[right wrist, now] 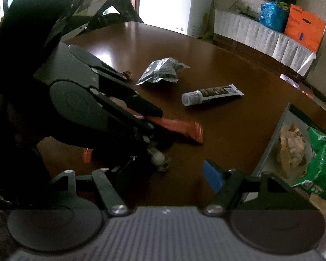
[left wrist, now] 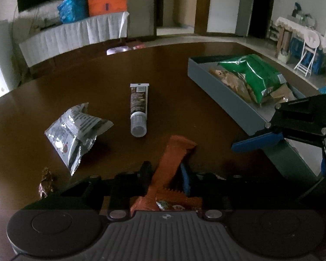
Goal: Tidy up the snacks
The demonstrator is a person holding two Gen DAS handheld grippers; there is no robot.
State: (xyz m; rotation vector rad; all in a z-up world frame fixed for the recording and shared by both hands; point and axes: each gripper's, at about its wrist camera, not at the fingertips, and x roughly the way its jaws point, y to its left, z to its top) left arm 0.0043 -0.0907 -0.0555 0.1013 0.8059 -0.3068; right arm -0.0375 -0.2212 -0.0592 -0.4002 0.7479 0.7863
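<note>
An orange snack packet lies on the dark wooden table, and my left gripper is shut on its near end. The right wrist view shows the same packet sticking out past the left gripper's black fingers. My right gripper stands open just above the table, with nothing pressed between its pads. A small pale sweet lies just ahead of it. Its blue finger shows beside the grey tray. The tray holds a green bag and brown packets.
A crumpled silver packet, a dark tube with a white cap and a small gold-wrapped sweet lie loose on the table. Behind the table is a covered sideboard with a blue bag and an orange bag.
</note>
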